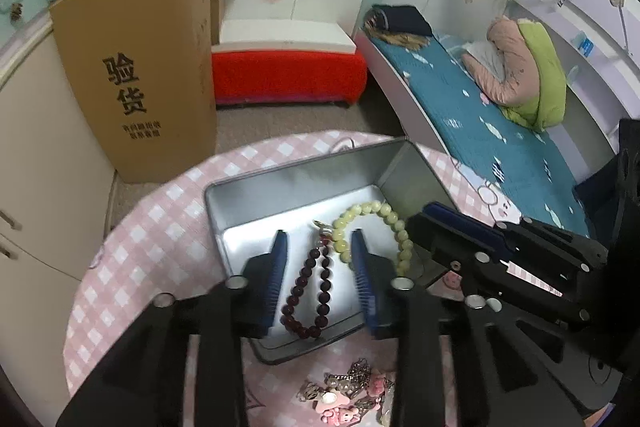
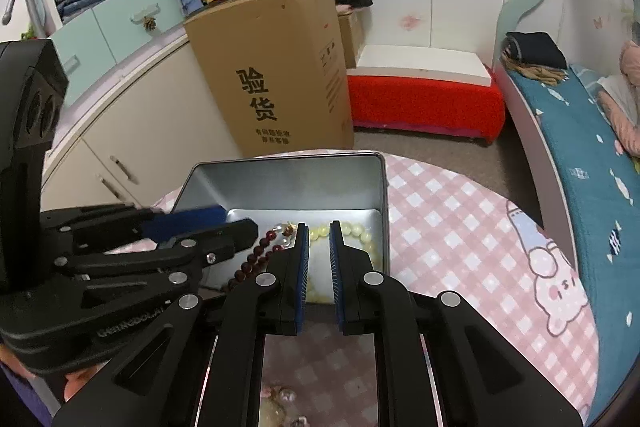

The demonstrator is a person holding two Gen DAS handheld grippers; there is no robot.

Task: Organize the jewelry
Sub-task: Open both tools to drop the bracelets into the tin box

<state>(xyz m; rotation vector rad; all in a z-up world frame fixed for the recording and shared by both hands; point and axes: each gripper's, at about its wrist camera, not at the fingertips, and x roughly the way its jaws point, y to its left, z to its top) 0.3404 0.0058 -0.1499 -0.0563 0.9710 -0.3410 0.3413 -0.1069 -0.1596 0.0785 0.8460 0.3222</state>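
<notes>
Inside the metal tin (image 1: 288, 187), the left gripper (image 1: 319, 247) hung open astride the dark red bracelet (image 1: 308, 291), gripping nothing. The right gripper (image 2: 319, 239), narrowly parted and empty, hovered above the pale green bracelet (image 2: 360, 233) in the tin. Behind the tin, the cardboard box (image 2: 272, 75) read "验货".

Left gripper (image 1: 320, 259) at lower center, jaws spread over an open metal tin (image 1: 296, 183). Dark red bead bracelet (image 1: 310, 291) lies between them on the tin floor, pale yellow bead bracelet (image 1: 376, 223) just right. Right gripper (image 1: 472, 231) enters from right edge. Charm pile (image 1: 348, 395) on pink checked counter (image 1: 132, 251), bottom center.
</notes>
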